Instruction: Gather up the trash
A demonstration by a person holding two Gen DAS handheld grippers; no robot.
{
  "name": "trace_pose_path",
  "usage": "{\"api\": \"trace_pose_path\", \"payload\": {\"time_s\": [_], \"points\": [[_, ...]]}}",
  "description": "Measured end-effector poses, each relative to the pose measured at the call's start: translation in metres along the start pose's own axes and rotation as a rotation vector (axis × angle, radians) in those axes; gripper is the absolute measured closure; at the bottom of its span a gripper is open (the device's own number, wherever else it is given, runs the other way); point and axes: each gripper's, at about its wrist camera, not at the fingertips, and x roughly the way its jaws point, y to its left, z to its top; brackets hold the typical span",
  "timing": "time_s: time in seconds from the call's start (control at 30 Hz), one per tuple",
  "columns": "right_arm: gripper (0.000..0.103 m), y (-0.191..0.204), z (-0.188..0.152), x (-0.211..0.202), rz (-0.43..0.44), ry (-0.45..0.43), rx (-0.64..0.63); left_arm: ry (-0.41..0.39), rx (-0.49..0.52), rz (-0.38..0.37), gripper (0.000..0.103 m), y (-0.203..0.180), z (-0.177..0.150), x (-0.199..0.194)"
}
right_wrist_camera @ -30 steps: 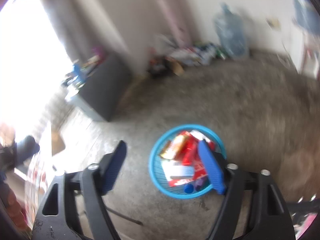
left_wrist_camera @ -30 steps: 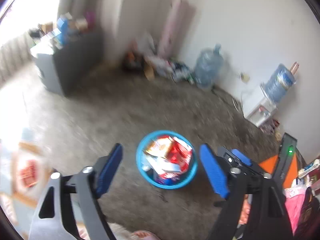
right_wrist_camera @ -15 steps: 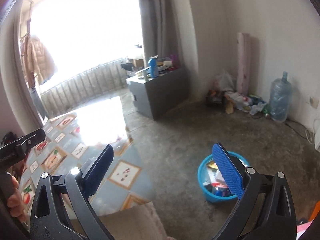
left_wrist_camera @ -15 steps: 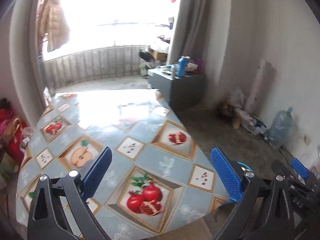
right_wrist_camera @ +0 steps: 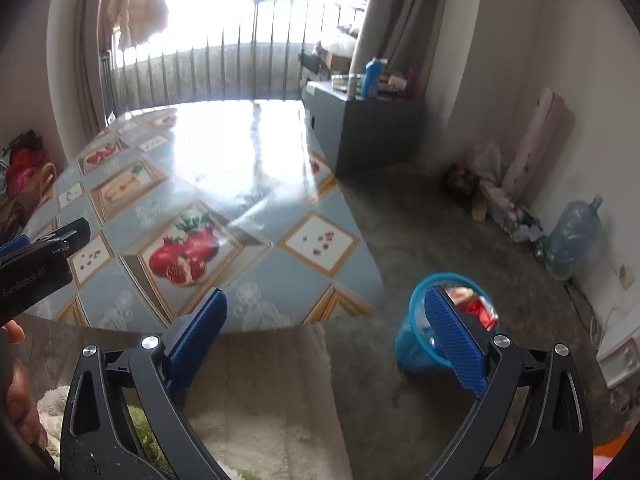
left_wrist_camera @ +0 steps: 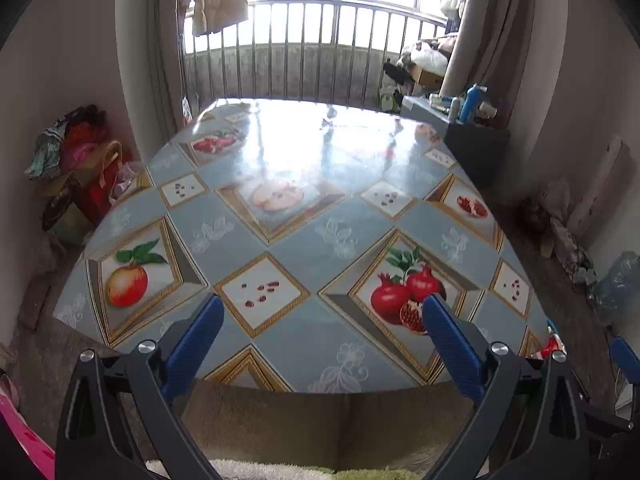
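Observation:
A blue trash bin full of red and white wrappers stands on the floor right of the table. My right gripper is open and empty, raised above the table's near corner, its right finger in front of the bin. My left gripper is open and empty, held over the near edge of the table, which carries a blue fruit-print cloth. The left gripper's body also shows at the left of the right wrist view. A sliver of the bin's contents peeks past the table's right corner.
A dark grey cabinet with bottles on top stands beyond the table. Clutter and a water jug line the right wall. Bags are piled at the left wall. A balcony railing lies behind. A fluffy rug is below me.
Both grippers rose and swung away from above the bin toward the table. The bin now sits low at the right of the right wrist view. Both stay open.

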Motion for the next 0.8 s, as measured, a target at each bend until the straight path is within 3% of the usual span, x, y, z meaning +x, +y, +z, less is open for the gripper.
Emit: {"api": "trace_pose_path", "payload": {"time_s": [0.13,0.37,0.8], "points": [[0.008,-0.001,-0.011,0.007,-0.027,0.07,0.002,0.069,0.036,0.045,0.006,0.001,-0.004,0.016],[0.008,-0.022,-0.017,0.028,-0.062,0.163,0.078,0.105,0.046,0.073,0.006,0.006,-0.005,0.024],[0.008,-0.033,-0.016,0.03,-0.133,0.163,0.074,0.131,0.13,0.077,0.006,-0.011,-0.006,0.032]]}}
